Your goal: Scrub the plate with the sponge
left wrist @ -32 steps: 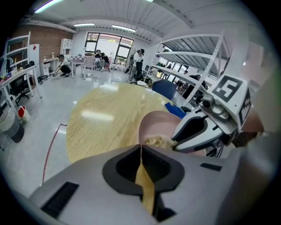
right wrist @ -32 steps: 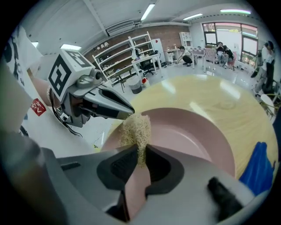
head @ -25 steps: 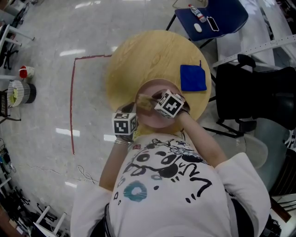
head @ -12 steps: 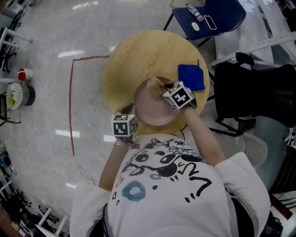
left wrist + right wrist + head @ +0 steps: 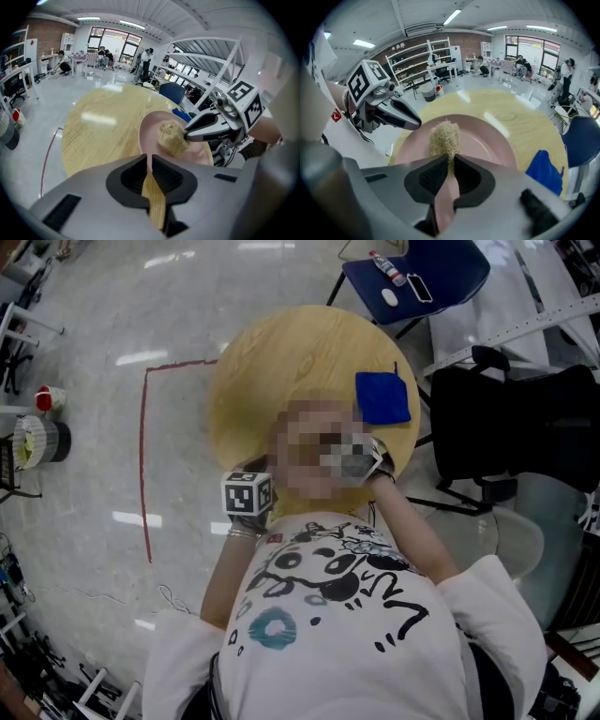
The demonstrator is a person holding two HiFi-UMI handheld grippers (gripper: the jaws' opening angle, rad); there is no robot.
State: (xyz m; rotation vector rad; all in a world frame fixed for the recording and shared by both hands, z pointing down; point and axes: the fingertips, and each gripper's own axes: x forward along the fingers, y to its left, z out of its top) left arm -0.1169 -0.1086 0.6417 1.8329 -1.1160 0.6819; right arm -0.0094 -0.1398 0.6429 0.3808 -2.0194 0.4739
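Observation:
A pink plate (image 5: 152,133) rests tilted over the near edge of the round wooden table (image 5: 281,352). My left gripper (image 5: 149,160) is shut on the plate's near rim. My right gripper (image 5: 450,157) is shut on a tan fibrous sponge (image 5: 442,137), and its jaws have just been closing tighter with the sponge between them. The sponge presses on the plate's inner face (image 5: 487,140). In the left gripper view the right gripper (image 5: 186,137) reaches in from the right with the sponge (image 5: 171,138) at its tip. A mosaic patch hides the plate in the head view.
A folded blue cloth (image 5: 382,397) lies on the table to the right of the plate. A blue chair (image 5: 422,277) stands beyond the table and a black chair (image 5: 516,427) to its right. Red tape (image 5: 143,456) marks the floor on the left.
My right gripper has carried the sponge across the plate, from its left part toward the far right and back a little. The left gripper and plate have stayed put.

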